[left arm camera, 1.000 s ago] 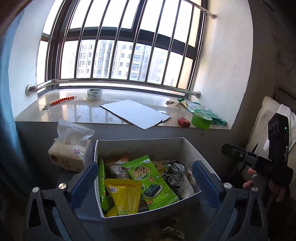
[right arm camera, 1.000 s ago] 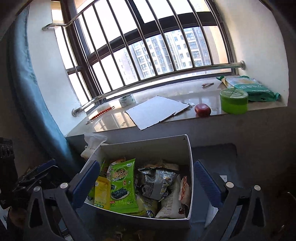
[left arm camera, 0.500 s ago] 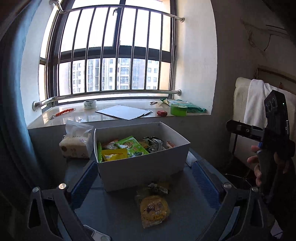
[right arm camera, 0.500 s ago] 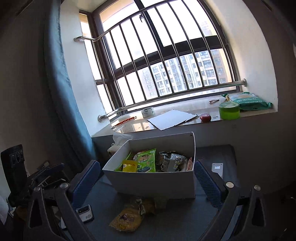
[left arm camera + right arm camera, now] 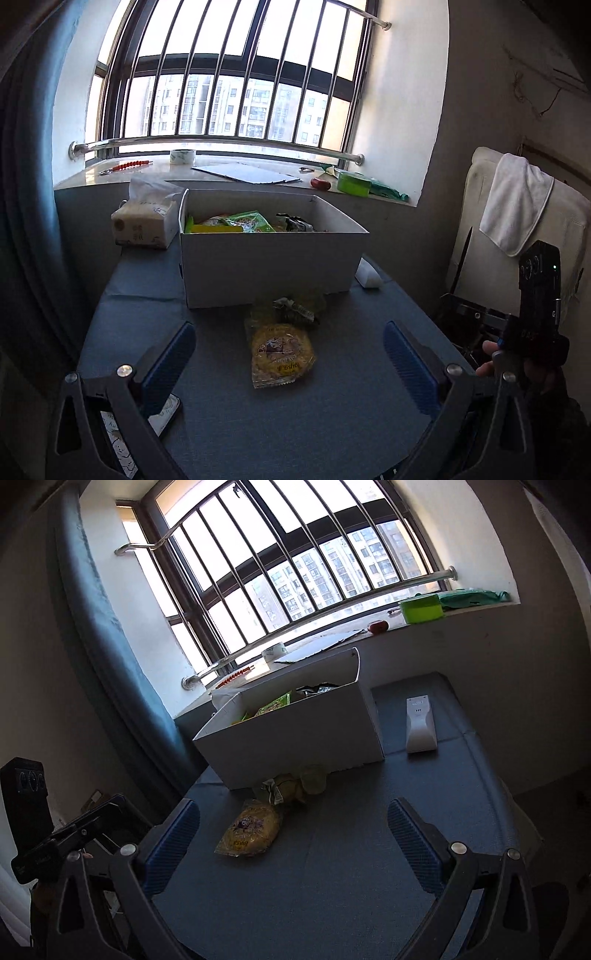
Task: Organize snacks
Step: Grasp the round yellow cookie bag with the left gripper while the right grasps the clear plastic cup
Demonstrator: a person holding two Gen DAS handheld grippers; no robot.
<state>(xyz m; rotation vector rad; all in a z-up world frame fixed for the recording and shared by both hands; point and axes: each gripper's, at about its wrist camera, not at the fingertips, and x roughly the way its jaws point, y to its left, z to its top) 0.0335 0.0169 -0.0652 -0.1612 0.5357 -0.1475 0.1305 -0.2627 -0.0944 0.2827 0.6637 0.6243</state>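
grippers, left gripper (image 5: pixel 290 365) and right gripper (image 5: pixel 293 845), hover released above yellow snack packet (image 5: pixel 282 354).

Open white cardboard box (image 5: pixel 273 266) on blue table, holding upright green and yellow snack packets (image 5: pixel 249 223). Just before its front wall: flat clear-wrapped yellow round cake (image 5: pixel 282 352), crumpled yellow-green snack bag (image 5: pixel 295 308) touching box.

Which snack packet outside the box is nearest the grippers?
The round yellow cracker packet, lying flat on the blue table. The crumpled yellowish packet sits farther off, against the white box.
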